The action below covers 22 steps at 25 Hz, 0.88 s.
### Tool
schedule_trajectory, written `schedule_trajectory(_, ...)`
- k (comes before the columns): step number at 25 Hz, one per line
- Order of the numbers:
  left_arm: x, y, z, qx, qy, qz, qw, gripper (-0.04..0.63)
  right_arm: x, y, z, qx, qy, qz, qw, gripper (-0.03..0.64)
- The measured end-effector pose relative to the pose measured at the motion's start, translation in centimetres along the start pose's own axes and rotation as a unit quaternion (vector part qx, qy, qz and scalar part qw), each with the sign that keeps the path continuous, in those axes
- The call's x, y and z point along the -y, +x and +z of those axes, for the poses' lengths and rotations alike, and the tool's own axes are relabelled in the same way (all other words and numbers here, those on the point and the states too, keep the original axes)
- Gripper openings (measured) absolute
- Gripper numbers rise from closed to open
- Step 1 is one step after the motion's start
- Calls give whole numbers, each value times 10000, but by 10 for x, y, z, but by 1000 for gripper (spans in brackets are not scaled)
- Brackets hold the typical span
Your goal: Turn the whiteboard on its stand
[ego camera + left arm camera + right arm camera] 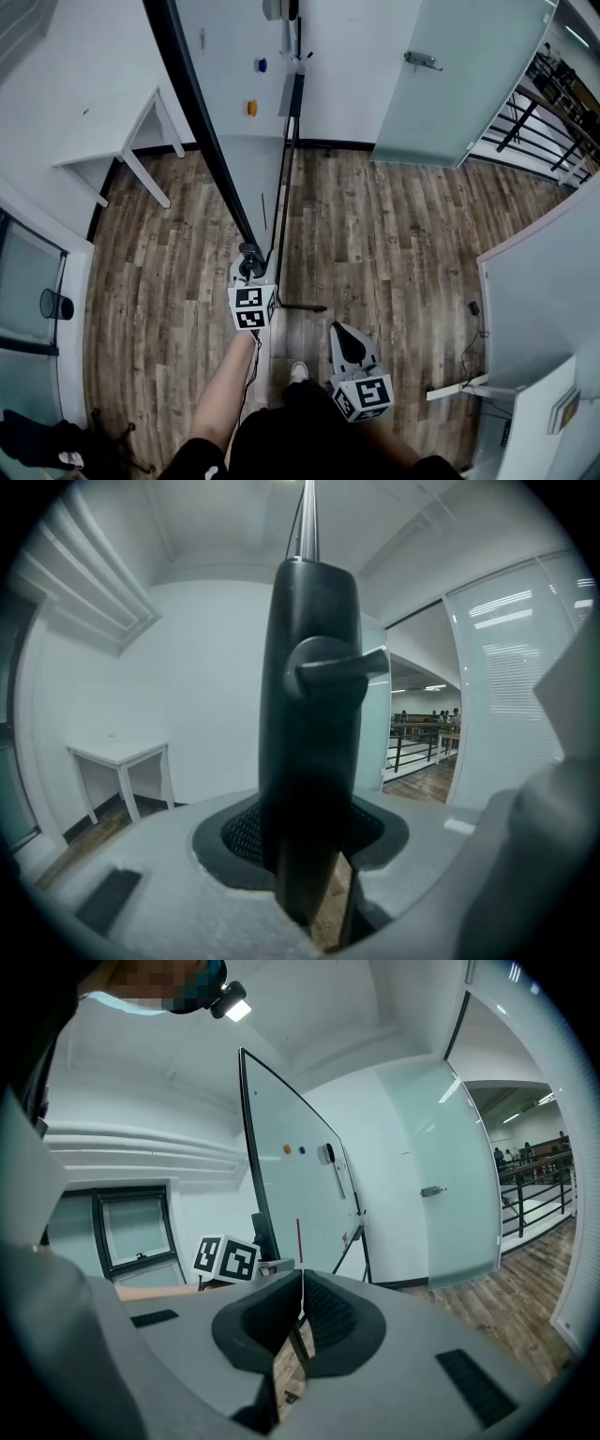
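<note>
The whiteboard (234, 94) stands edge-on below me, its black frame (202, 122) running down toward my left gripper (248, 267). In the left gripper view a black upright of the stand (309, 714) with a locking knob (328, 663) fills the gap between the pads, and my left gripper (309, 832) is shut on it. A thin slit of floor shows low beside the post. My right gripper (349, 339) hangs lower right, apart from the board. In its own view the right gripper (300, 1302) is shut on nothing, with the whiteboard (295, 1185) ahead on its left.
The stand's foot bar (300, 307) lies on the wood floor by my shoe (298, 372). A white table (103, 131) stands at the left wall. A frosted glass door (459, 84) and a railing (544, 131) are far right, a white partition (544, 300) near right.
</note>
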<state>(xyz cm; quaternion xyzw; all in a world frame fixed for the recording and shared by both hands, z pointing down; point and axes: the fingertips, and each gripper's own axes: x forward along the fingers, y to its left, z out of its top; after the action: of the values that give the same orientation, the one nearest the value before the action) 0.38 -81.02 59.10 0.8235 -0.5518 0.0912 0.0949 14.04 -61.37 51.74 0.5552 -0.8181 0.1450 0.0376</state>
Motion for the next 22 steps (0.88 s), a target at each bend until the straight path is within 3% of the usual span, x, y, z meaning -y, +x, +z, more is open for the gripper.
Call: schedule_trajectory(22,31,-84,-25,-101,73,-85,9999,175,-38,-69,-22,68,2,-252,9997,14)
